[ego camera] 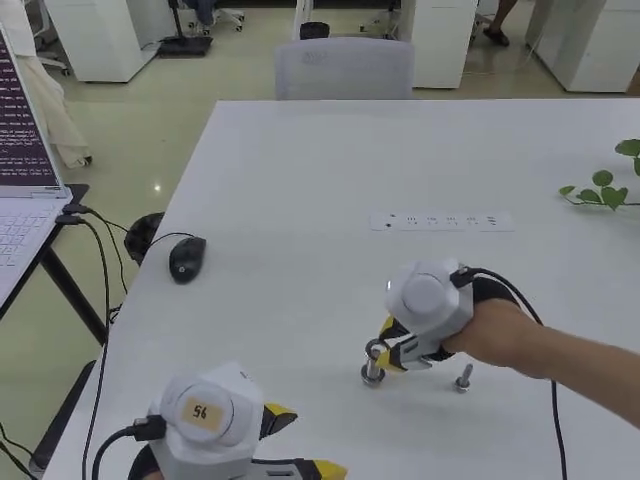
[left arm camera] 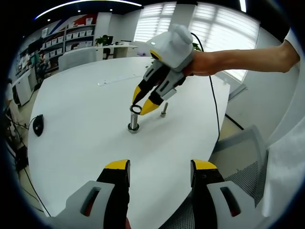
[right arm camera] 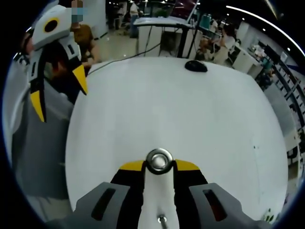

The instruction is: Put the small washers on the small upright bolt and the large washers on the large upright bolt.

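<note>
A washer [right arm camera: 149, 161] is clamped in the right tool [ego camera: 386, 348] and held just above the large upright bolt [left arm camera: 133, 121] on the table [ego camera: 300, 180]; threading it on is judged the step in hand. Next, its hole must be centred and the grip released. The small upright bolt [left arm camera: 164, 109] stands near, to be avoided. The left tool [left arm camera: 159, 168] is held apart, empty. A mouse [ego camera: 187, 258] lies well clear.

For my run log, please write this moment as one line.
right gripper: jaws shut on washer | washer: over large bolt top | left gripper: open, empty | small bolt: upright beside large bolt
</note>
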Action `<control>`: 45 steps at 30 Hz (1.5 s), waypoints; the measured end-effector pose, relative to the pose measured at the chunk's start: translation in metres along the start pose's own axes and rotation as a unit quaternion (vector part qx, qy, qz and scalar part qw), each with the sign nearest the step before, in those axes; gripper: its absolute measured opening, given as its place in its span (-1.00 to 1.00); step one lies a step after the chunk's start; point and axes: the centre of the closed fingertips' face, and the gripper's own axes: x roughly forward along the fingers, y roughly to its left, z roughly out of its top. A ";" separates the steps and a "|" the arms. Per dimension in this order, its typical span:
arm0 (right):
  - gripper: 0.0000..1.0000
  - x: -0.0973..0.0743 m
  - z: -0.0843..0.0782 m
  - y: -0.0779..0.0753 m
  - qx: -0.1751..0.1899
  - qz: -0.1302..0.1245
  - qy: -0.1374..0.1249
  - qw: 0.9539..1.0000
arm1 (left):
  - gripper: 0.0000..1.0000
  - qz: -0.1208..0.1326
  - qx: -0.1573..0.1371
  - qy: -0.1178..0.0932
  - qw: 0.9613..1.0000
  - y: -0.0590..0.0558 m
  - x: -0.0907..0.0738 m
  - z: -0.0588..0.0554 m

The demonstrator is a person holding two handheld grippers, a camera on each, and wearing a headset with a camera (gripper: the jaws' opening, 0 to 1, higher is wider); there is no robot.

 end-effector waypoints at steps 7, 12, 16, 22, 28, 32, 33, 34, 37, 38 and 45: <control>-0.54 0.007 -0.002 -0.003 0.006 0.008 0.008 1.000 | 0.00 0.002 -0.001 0.000 1.000 0.002 -0.001 0.000; -0.54 0.011 -0.005 -0.002 0.007 0.012 0.015 1.000 | 0.00 0.003 -0.003 0.000 1.000 0.003 -0.001 -0.001; -0.54 0.015 -0.008 -0.002 0.012 0.015 0.019 1.000 | 0.00 0.003 -0.003 0.001 1.000 0.003 -0.001 -0.002; -0.54 0.021 -0.012 -0.001 0.016 0.018 0.024 0.999 | 0.00 0.003 -0.005 0.001 1.000 0.003 -0.002 -0.003; -0.54 0.030 -0.018 -0.001 0.028 0.023 0.029 0.999 | 0.00 0.005 -0.005 0.002 1.000 0.004 -0.003 -0.003; -0.53 0.036 -0.019 -0.001 0.028 0.023 0.032 0.999 | 0.00 0.005 -0.005 0.003 1.000 0.005 -0.003 -0.004; -0.53 0.038 -0.021 0.000 0.031 0.025 0.034 0.999 | 0.00 0.004 -0.005 0.003 1.000 0.005 -0.003 -0.003; -0.53 0.039 -0.021 0.000 0.031 0.025 0.033 0.999 | 0.00 0.005 -0.005 0.002 1.000 0.005 -0.003 -0.003; -0.53 0.045 -0.024 0.001 0.038 0.024 0.038 0.998 | 0.00 0.005 -0.005 0.003 1.000 0.006 -0.003 -0.003; -0.53 0.047 -0.026 0.002 0.044 0.025 0.040 0.998 | 0.00 0.005 -0.005 0.002 1.000 0.006 -0.003 -0.003; -0.52 0.060 -0.036 0.008 0.066 0.016 0.052 0.996 | 0.00 0.001 -0.003 0.004 1.000 0.003 0.000 -0.002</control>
